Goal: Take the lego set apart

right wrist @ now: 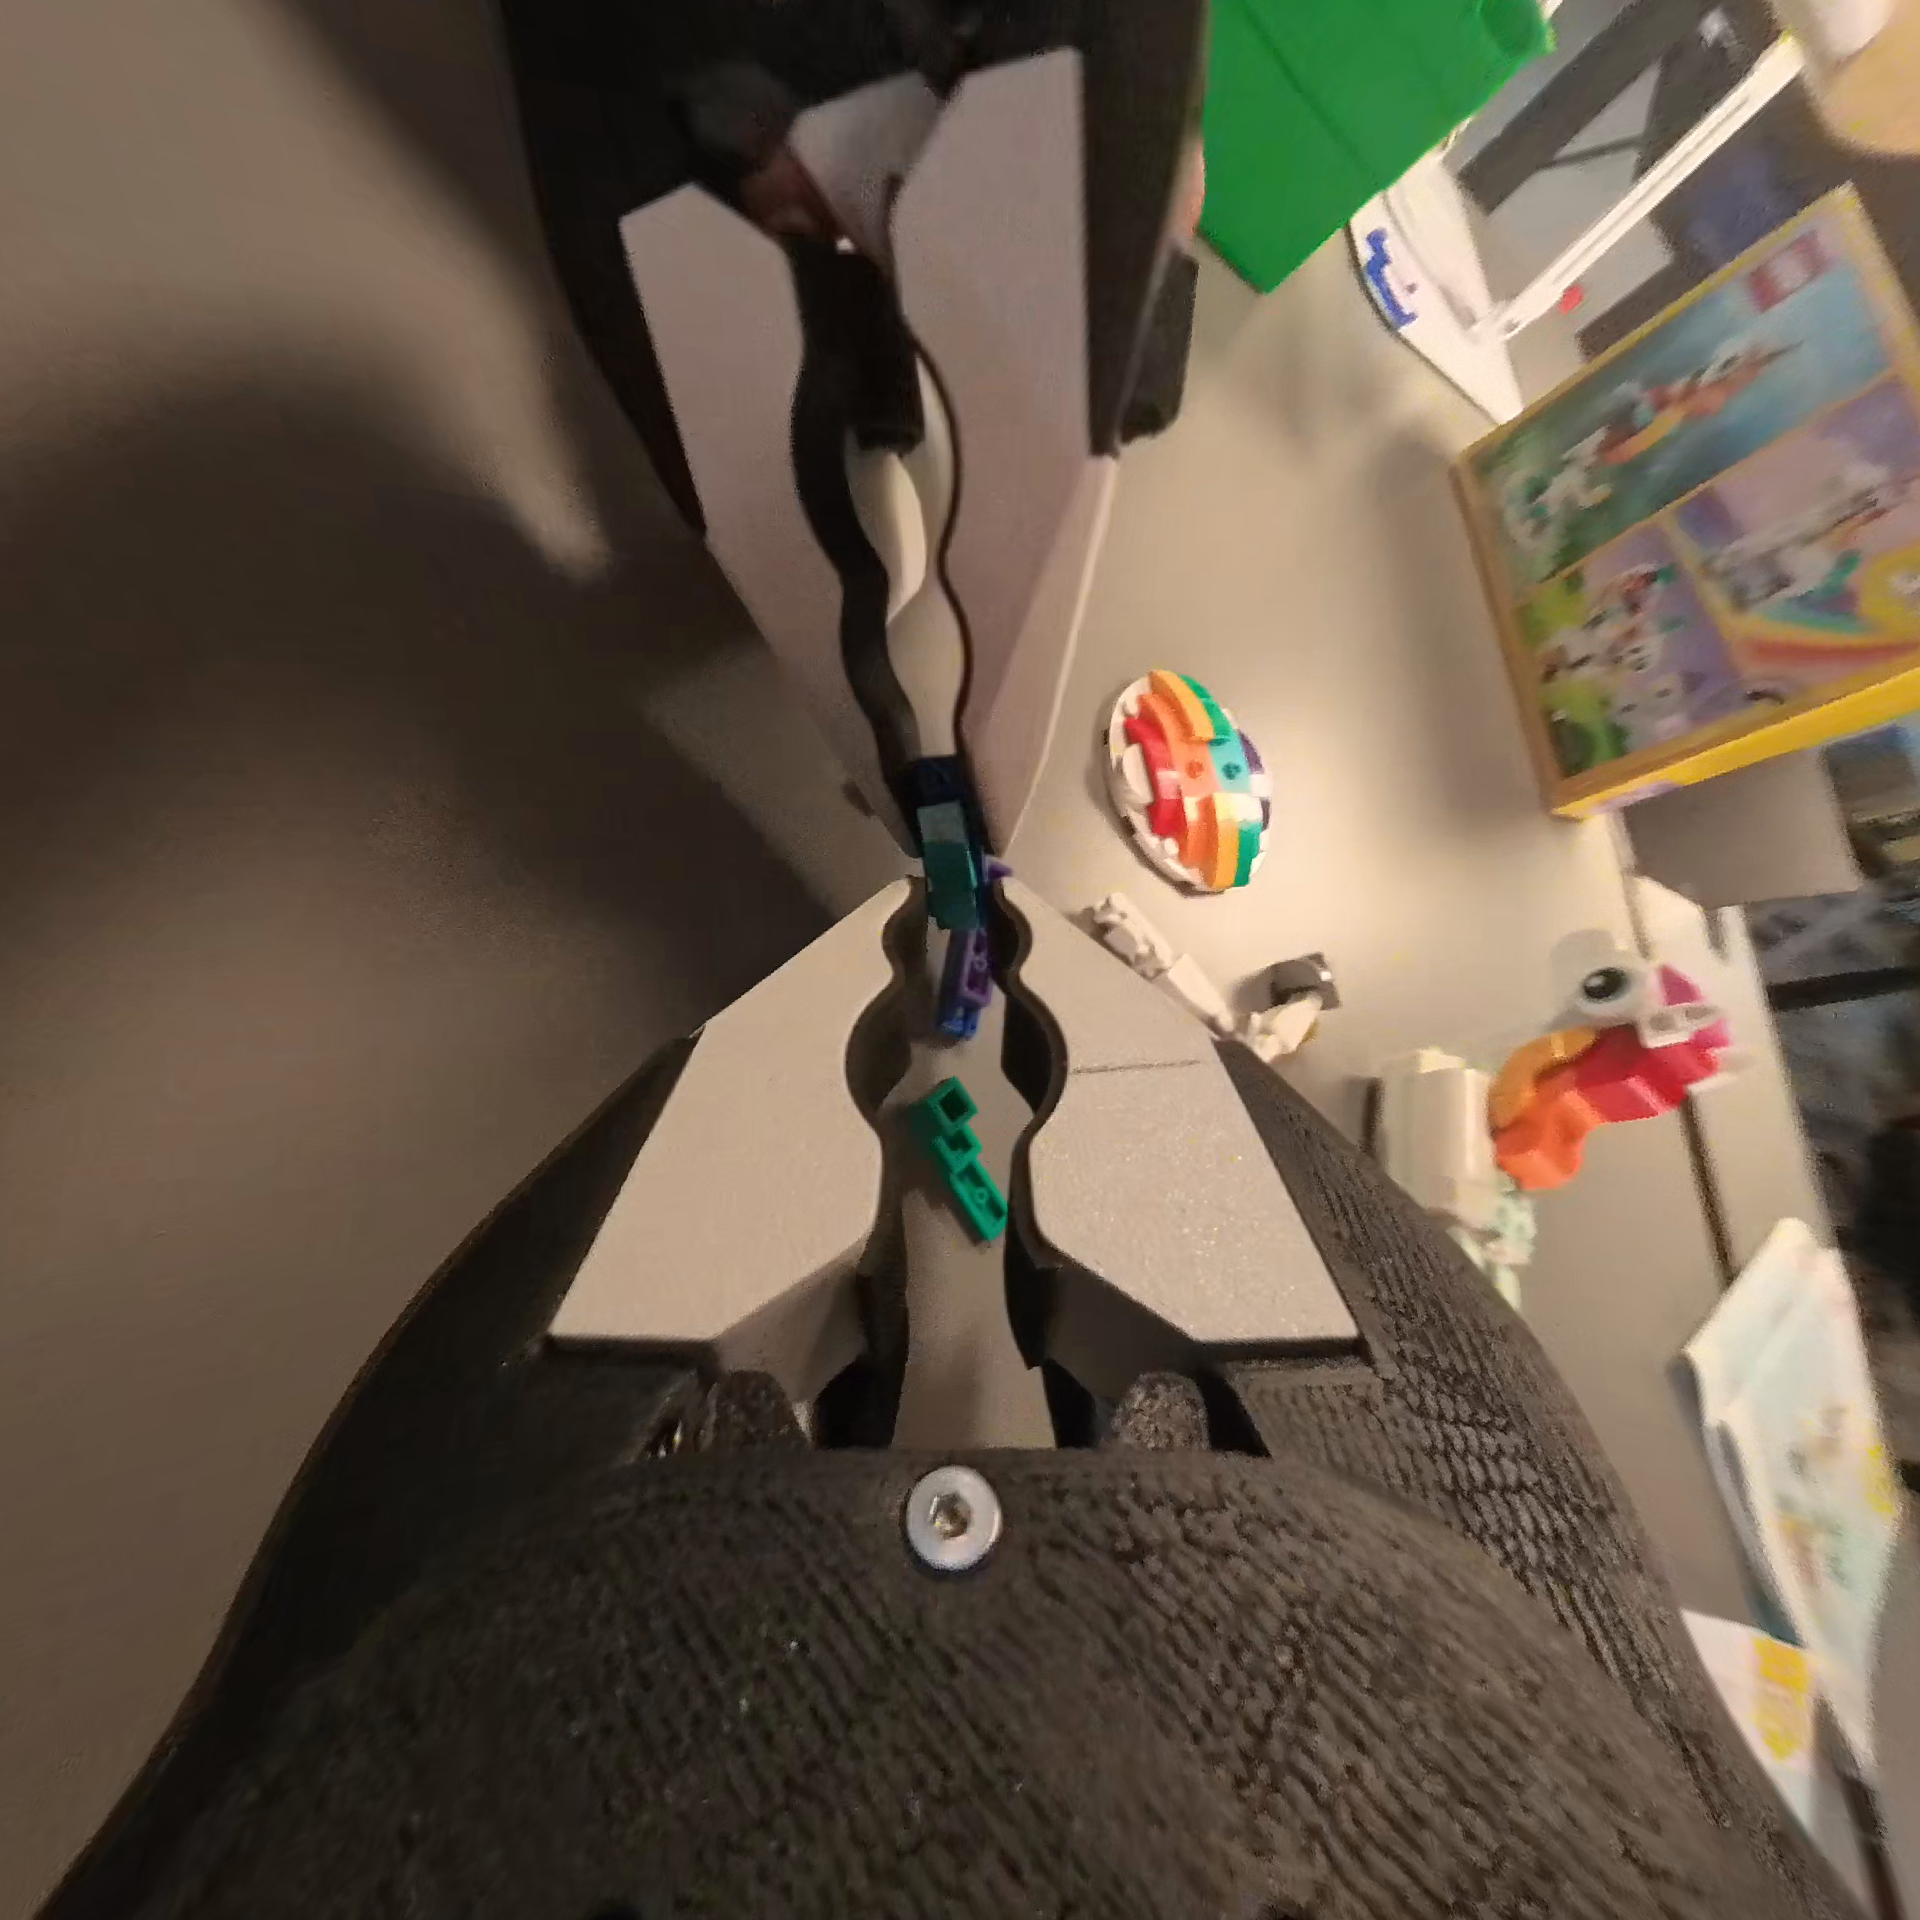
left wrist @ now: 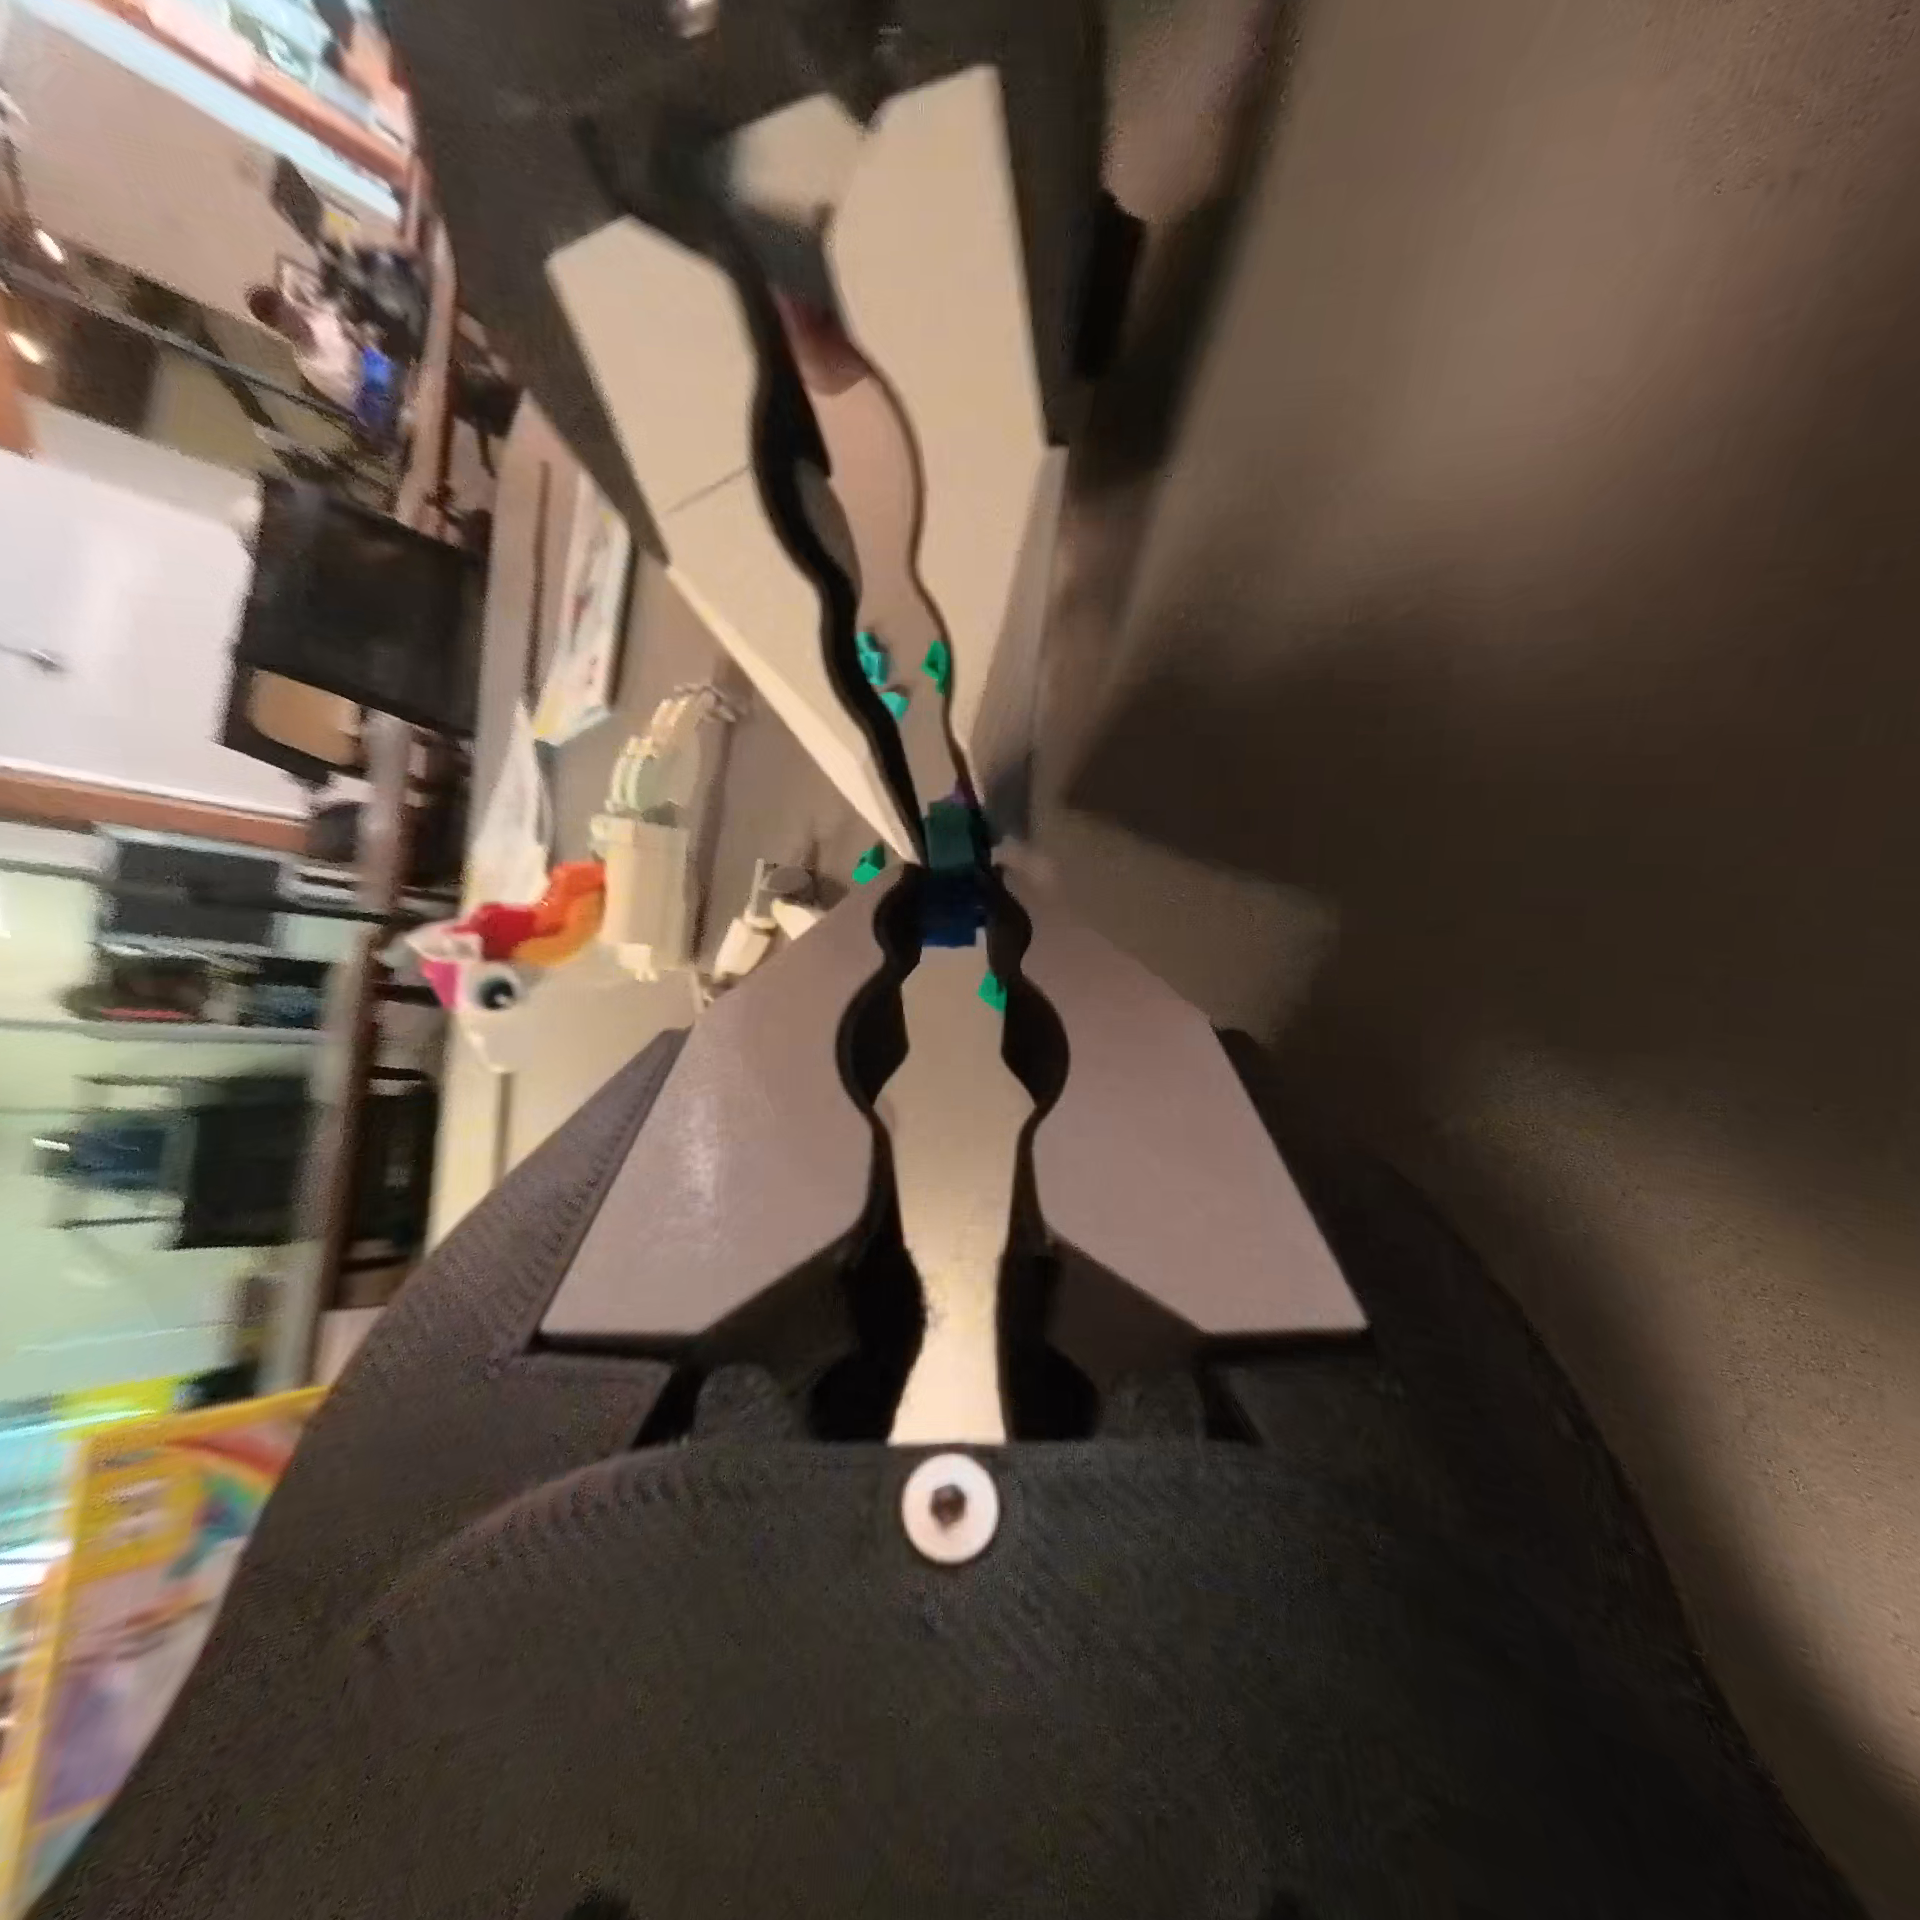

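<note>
Between both gripper tips, teal-blue brick stack (right wrist: pixel 948 862) clamped; rainbow disc (right wrist: pixel 1190 781) only in right view

Toy box (right wrist: pixel 1704 499), right of the rainbow disc (right wrist: pixel 1190 779): we see print, too blurred to read.
Booklet (right wrist: pixel 1797 1455), below the toy box: we read nothing.

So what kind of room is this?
Probably an office or lab workroom: a grey desk, a dark monitor and shelves behind, plus a toy box.
</note>
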